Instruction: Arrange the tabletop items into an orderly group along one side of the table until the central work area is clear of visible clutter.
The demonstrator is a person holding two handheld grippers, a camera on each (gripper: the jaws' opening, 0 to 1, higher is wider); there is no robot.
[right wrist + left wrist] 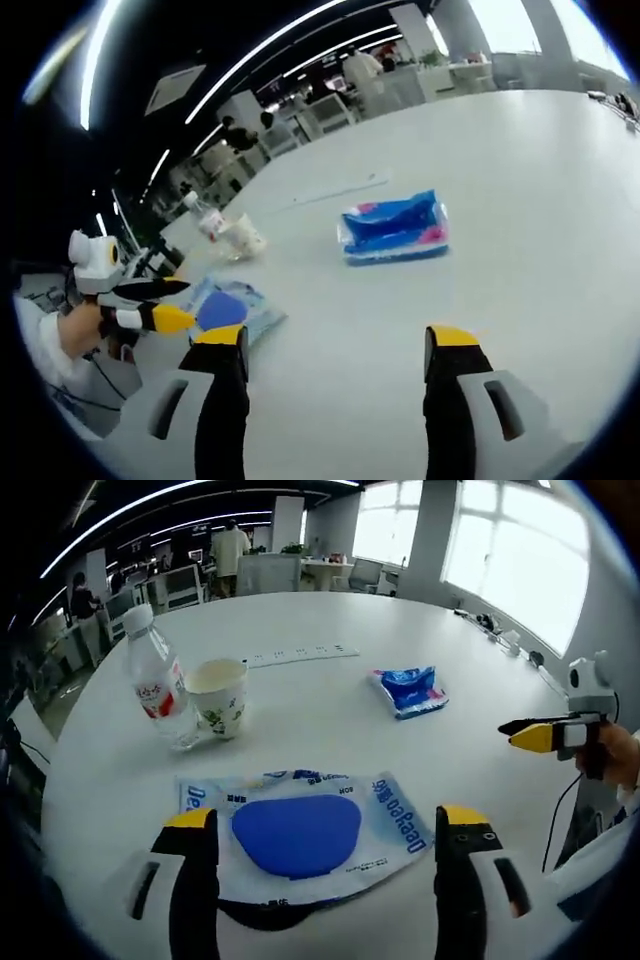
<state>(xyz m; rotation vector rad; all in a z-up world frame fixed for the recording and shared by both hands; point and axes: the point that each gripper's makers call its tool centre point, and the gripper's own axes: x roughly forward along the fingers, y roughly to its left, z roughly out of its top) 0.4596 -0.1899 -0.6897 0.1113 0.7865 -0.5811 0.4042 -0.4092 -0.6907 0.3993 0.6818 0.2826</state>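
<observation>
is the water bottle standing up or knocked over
Standing upright: in the left gripper view the water bottle rises vertically from the table, white cap on top, next to the paper cup.

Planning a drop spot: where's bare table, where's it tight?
Bare: the wide stretch between the wet wipes pack and the tissue packet, and the table beyond the packet. Tight: the water bottle and paper cup stand touching, close behind the wipes.
</observation>
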